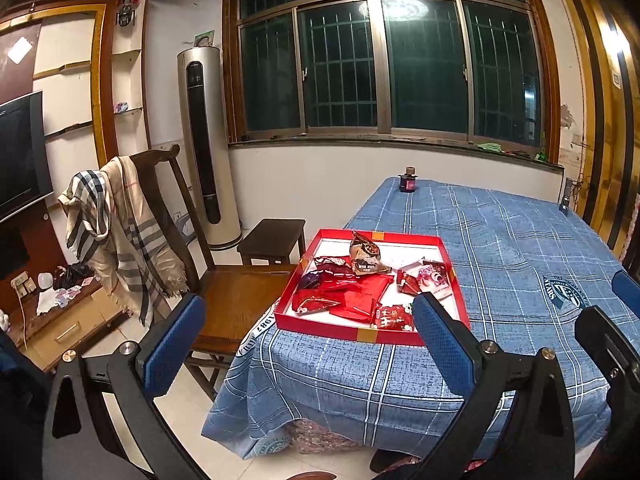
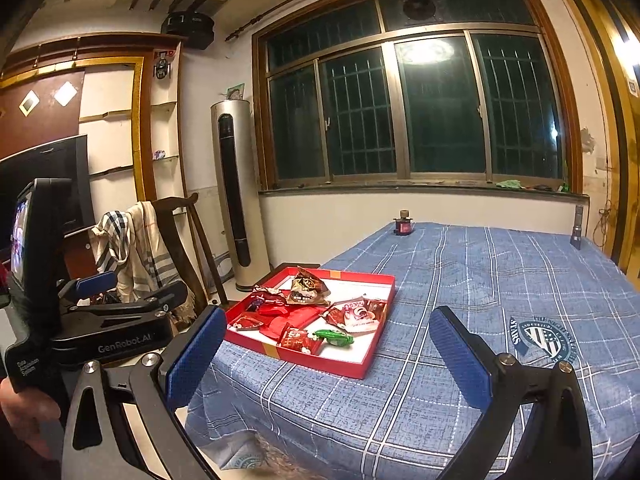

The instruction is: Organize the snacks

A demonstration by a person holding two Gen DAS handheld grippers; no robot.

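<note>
Snack packets (image 2: 316,316) lie gathered in the red tray (image 2: 372,360) at the near left corner of the blue-clothed table (image 2: 480,280), none left loose, so sorting appears largely done; left gripper (image 1: 308,344) and right gripper (image 2: 328,360) hover apart, empty.

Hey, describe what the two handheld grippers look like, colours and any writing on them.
Both grippers, left gripper and right gripper, have black angular frames, silver pivot bolts and textured blue finger pads. The left one's black body reads "GenRobot.AI" in the right wrist view.
</note>
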